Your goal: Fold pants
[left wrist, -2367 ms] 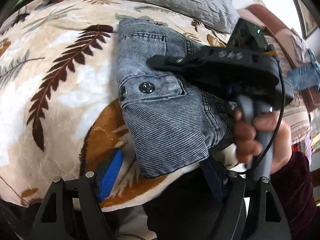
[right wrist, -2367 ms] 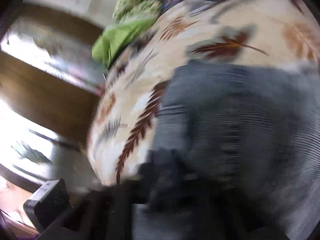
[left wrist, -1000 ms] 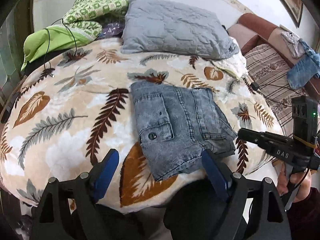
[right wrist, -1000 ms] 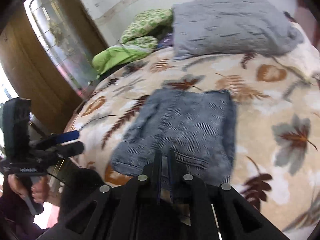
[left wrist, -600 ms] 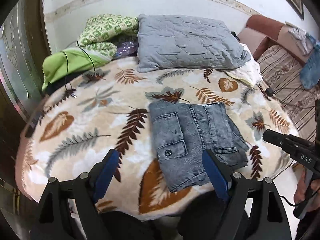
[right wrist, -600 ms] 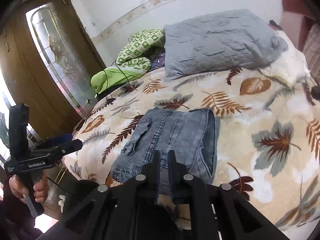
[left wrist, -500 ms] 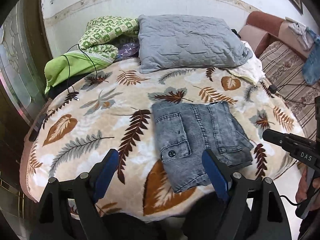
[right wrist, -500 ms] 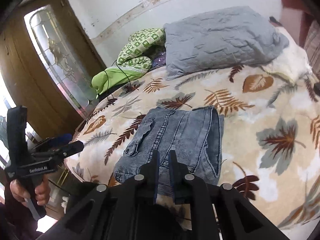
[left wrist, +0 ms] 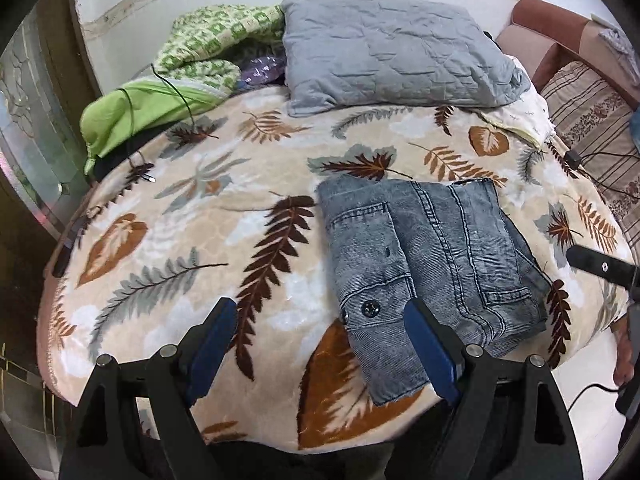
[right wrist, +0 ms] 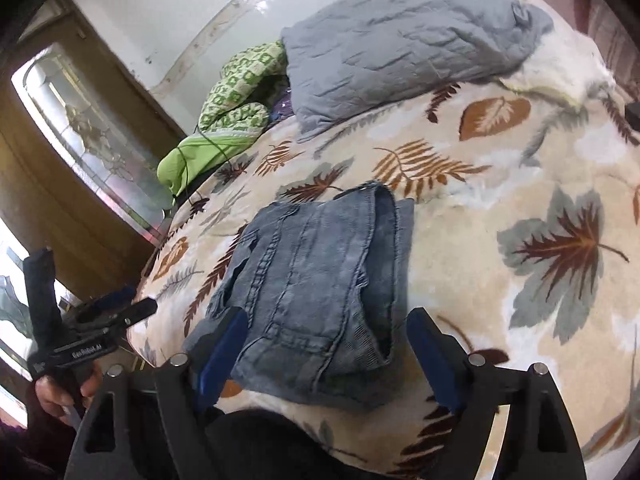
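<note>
Folded grey denim pants (left wrist: pixel 432 268) lying flat on leaf-print blanket (left wrist: pixel 192 240), near its front edge. From left wrist view: left gripper (left wrist: pixel 320 344) spread wide, blue pads (left wrist: pixel 210 342) clear of cloth, nothing between them; pants ahead and toward the right finger, pocket flap with dark button (left wrist: pixel 370 309) just beyond that fingertip. From right wrist view: right gripper (right wrist: pixel 328 356) likewise spread apart and holding nothing, folded pants (right wrist: pixel 316 292) directly ahead, near edge seeming to fall between the fingers, though contact not determinable owing to lens distortion. Grey pillow (left wrist: pixel 396 52) well beyond the pants, at far side of bed. Green bedding (left wrist: pixel 168 92) far ahead and left of left gripper.
</note>
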`<state>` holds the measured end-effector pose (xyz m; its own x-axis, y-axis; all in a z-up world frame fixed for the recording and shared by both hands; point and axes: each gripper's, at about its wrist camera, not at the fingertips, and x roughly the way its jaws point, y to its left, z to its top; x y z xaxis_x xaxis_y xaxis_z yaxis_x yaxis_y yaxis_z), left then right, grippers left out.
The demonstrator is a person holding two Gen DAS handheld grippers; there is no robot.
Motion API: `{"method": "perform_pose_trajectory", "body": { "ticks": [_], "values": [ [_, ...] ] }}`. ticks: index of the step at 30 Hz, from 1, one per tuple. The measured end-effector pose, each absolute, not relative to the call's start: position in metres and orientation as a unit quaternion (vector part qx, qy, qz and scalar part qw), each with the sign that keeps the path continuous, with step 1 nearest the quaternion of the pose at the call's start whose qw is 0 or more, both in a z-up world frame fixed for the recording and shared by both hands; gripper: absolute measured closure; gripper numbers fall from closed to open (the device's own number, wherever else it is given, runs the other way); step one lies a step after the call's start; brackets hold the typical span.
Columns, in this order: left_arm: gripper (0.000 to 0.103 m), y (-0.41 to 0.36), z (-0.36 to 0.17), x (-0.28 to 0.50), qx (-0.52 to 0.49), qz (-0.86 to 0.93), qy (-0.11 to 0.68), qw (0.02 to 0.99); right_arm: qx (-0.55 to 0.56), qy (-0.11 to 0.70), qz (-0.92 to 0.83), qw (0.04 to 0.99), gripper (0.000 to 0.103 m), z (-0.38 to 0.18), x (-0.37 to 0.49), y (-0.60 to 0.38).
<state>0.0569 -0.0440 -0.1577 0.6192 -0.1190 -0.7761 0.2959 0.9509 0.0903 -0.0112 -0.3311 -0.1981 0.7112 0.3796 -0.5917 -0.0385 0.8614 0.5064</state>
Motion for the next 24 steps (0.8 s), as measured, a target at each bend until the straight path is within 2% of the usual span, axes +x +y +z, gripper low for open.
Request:
{"method": "perform_pose_trajectory", "body": {
  "ticks": [13,19,24],
  "values": [
    [0.018,-0.032,-0.199,0.125,0.013,-0.211,0.502,0.839,0.366,0.401,0.175,0.821,0.019,-0.243,0.040,-0.397],
    [0.018,-0.036,-0.216,0.148,-0.025,-0.277,0.529,0.802,0.401,0.421,0.200,0.788,0.019,-0.264,0.064,-0.398],
    [0.018,-0.048,-0.234,0.159,-0.060,-0.334,0.559,0.757,0.386,0.444,0.227,0.776,0.018,-0.268,0.081,-0.374]
  ]
}}
